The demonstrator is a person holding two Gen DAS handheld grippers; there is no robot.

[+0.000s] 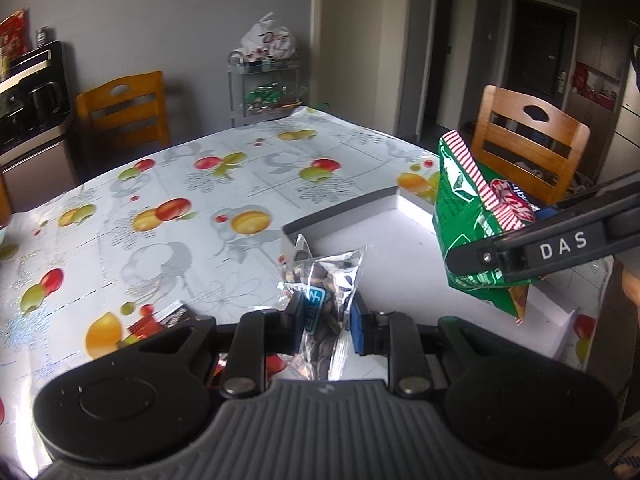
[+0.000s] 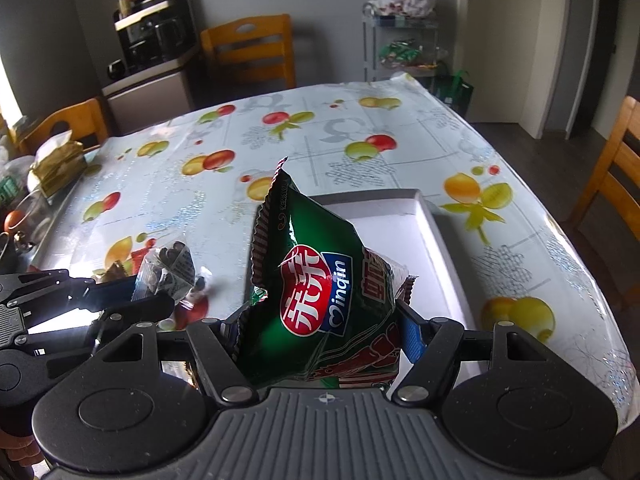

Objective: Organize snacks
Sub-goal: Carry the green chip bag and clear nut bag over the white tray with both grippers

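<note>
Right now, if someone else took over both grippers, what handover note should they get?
Left gripper: shut on the clear nut packet, held above the table.
Right gripper: shut on the green snack bag, held over the white tray.
Done: both snacks picked up; the visible tray floor looks bare.
Left: set both in the tray; a red packet lies on the tablecloth.

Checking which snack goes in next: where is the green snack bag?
In the right wrist view, the green snack bag is gripped in the right claw, above the white tray's near left end.
</note>
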